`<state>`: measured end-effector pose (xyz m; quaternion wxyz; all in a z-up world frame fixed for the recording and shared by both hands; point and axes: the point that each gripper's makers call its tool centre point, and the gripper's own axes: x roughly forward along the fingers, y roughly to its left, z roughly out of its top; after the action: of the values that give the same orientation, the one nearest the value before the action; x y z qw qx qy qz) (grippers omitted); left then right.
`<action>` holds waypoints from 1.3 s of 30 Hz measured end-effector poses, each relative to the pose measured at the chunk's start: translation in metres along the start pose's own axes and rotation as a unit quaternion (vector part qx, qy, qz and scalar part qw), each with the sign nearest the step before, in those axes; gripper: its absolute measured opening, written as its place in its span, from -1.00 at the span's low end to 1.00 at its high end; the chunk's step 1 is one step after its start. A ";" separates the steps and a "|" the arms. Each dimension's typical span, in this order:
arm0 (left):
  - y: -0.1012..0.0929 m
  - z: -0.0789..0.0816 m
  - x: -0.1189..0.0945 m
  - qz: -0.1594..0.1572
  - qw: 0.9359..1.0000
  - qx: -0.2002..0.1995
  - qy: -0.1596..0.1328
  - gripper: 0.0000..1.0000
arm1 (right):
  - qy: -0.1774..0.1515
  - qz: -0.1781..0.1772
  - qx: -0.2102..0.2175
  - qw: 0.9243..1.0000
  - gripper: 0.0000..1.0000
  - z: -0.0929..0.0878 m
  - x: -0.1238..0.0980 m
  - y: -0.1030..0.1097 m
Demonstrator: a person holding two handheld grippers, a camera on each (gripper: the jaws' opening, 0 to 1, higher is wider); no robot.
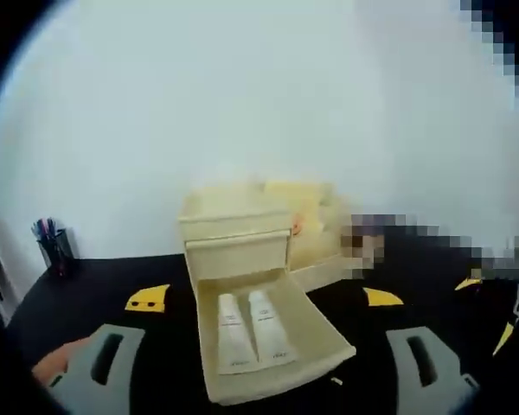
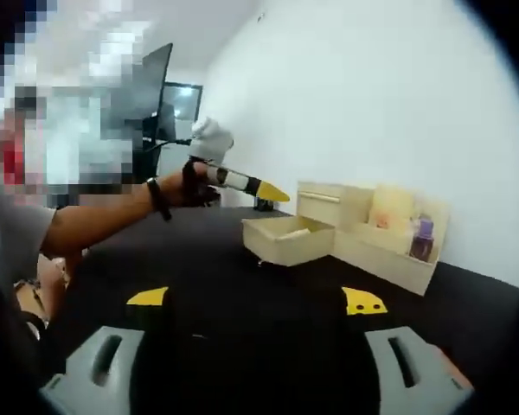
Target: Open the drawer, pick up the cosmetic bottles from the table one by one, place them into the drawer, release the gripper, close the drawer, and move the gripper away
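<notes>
Now, drawer (image 1: 272,346): pulled open from the cream organizer (image 1: 238,229) on the black table (image 1: 112,294).
Bottles: two white cosmetic tubes (image 1: 253,330) lying side by side inside the drawer.
Left gripper (image 1: 268,367): jaws wide apart, empty.
Right gripper (image 2: 251,363): jaws spread, empty, well back.
Handling: drawer likely light, stiff plastic; push squarely on its front lip.

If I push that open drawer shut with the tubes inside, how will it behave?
The drawer is pulled well out of a small cream organizer that looks like light plastic, so it should slide easily, though the whole unit may skid back on the black table. The two tubes lie flat side by side and will probably only shift a little.
</notes>
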<state>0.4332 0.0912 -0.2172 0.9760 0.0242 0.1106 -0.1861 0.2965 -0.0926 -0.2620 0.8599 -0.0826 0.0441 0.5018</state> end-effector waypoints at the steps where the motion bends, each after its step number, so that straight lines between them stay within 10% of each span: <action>1: 0.002 -0.001 -0.002 -0.001 1.000 0.002 -0.001 0.85 | 0.003 -0.001 -0.004 1.000 0.50 0.000 0.000 -0.003; 11: 0.009 -0.019 -0.023 -0.030 0.999 0.029 0.020 0.92 | 0.041 -0.015 0.005 0.999 0.72 0.002 0.009 -0.013; 25: 0.017 -0.009 -0.060 -0.120 0.990 -0.007 -0.072 0.92 | 0.058 -0.042 -0.040 0.997 0.85 0.031 0.056 -0.027; 39: 0.015 -0.050 -0.058 -0.147 0.988 0.026 -0.032 0.92 | 0.073 -0.054 -0.075 0.993 0.83 0.029 0.112 -0.049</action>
<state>0.3758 0.1299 -0.2524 0.9402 0.0269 0.0764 -0.3308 0.3946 -0.0147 -0.2464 0.8717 -0.1859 0.0645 0.4487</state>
